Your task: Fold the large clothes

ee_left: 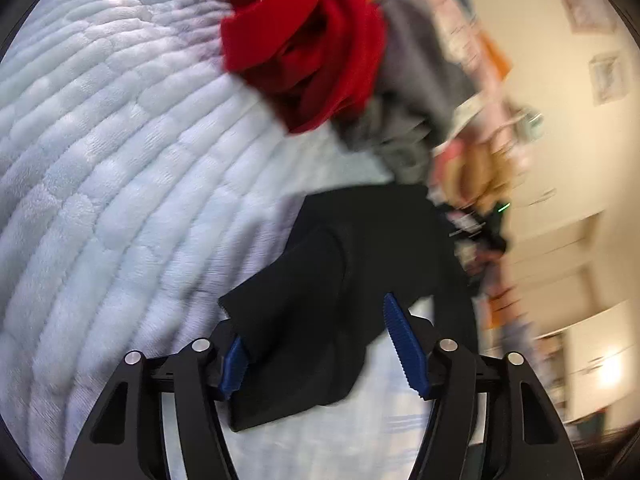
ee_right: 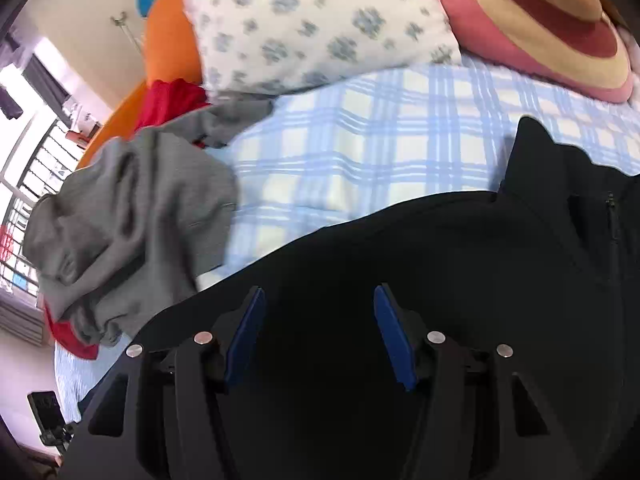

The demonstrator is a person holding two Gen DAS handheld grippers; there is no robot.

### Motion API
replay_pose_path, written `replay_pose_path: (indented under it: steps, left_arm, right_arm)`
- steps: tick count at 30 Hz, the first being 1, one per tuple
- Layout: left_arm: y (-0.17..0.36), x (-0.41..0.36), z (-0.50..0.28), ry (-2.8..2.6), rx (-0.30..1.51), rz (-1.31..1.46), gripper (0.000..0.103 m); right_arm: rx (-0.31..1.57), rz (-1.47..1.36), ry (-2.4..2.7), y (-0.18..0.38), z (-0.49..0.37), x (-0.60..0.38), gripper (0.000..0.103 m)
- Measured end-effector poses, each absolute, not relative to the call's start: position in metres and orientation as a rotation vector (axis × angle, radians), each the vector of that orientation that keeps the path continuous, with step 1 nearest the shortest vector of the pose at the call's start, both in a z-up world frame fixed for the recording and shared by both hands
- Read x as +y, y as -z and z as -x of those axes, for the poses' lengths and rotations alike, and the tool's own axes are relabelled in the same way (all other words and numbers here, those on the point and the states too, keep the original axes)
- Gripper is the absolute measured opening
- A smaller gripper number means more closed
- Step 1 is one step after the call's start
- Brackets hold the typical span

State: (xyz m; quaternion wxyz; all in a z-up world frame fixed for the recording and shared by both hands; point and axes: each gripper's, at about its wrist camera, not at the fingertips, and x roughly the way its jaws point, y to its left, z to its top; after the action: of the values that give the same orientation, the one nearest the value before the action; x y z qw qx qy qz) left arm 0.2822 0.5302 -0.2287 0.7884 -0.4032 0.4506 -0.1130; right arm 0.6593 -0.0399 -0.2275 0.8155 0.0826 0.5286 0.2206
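Note:
A black zip garment (ee_right: 460, 248) lies spread on the bed. In the left wrist view a black sleeve (ee_left: 320, 280) of it lies on a pale blue quilted blanket (ee_left: 100, 160), and its end lies between the blue pads of my open left gripper (ee_left: 320, 344). My right gripper (ee_right: 320, 320) is open, hovering over the garment's body, with the zipper (ee_right: 612, 216) to its right. The other gripper shows blurred at the far side in the left wrist view (ee_left: 476, 232).
A red garment (ee_left: 304, 40) and a grey garment (ee_right: 132, 216) lie crumpled in a pile. A flowered pillow (ee_right: 320, 24), a pink plush cushion (ee_right: 552, 28) and an orange headboard (ee_right: 168, 48) stand behind, on a blue plaid sheet (ee_right: 380, 128).

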Motion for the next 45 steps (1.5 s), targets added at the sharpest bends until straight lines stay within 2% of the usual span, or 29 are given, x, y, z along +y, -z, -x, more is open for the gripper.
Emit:
replay_pose_path:
  steps: [8,10,12,14,16,18,19,21,23,26,29,34,39,42,45]
  left_arm:
    - [0.212,0.525,-0.275,0.114,0.998,0.692,0.063]
    - [0.214,0.524,-0.281,0.088,1.006,0.682,0.06]
    - [0.214,0.521,-0.289,0.058,1.018,0.634,0.046]
    - [0.212,0.522,-0.29,0.064,1.029,0.641,0.026]
    - [0.207,0.516,-0.289,0.076,1.044,0.617,0.021]
    - [0.194,0.504,-0.282,0.048,1.049,0.561,0.019]
    - [0.183,0.498,-0.276,0.056,1.026,0.545,0.019]
    - [0.159,0.486,-0.265,0.068,0.969,0.497,0.018]
    - [0.127,0.466,-0.259,0.077,0.909,0.438,0.018]
    - [0.081,0.429,-0.258,0.141,0.832,0.353,0.018]
    - [0.04,0.377,-0.265,0.268,0.779,0.264,0.018]
    - [0.002,0.258,-0.267,0.615,0.783,0.066,0.018]
    - [0.016,0.125,-0.247,0.912,0.869,-0.274,0.018]
    - [0.041,0.069,-0.228,1.01,0.946,-0.469,0.018]
    - [0.067,0.034,-0.213,1.084,1.033,-0.544,0.018]
  right_arm:
    - [1.133,-0.046,-0.496,0.239,-0.665,-0.043,0.056]
    - [1.125,-0.051,-0.504,0.24,-0.667,-0.043,0.056]
    - [1.121,-0.066,-0.509,0.239,-0.67,-0.045,0.056]
    - [1.128,-0.046,-0.515,0.238,-0.675,-0.044,0.056]
    - [1.123,0.008,-0.518,0.235,-0.678,-0.043,0.055]
    - [1.129,0.037,-0.531,0.235,-0.68,-0.042,0.04]
    - [1.139,0.044,-0.551,0.236,-0.681,-0.042,0.035]
    - [1.147,0.058,-0.565,0.239,-0.683,-0.04,0.015]
    - [1.16,0.053,-0.601,0.242,-0.685,-0.035,0.002]
    - [1.191,0.113,-0.572,0.255,-0.692,-0.023,0.001]
    - [1.208,0.04,-0.565,0.265,-0.703,-0.024,0.001]
    - [1.229,0.045,-0.536,0.269,-0.709,-0.019,0.001]
    - [1.222,0.073,-0.521,0.269,-0.709,-0.013,0.001]
    - [1.215,0.06,-0.527,0.269,-0.709,-0.015,0.001]
    - [1.209,0.067,-0.531,0.269,-0.707,-0.016,0.0]
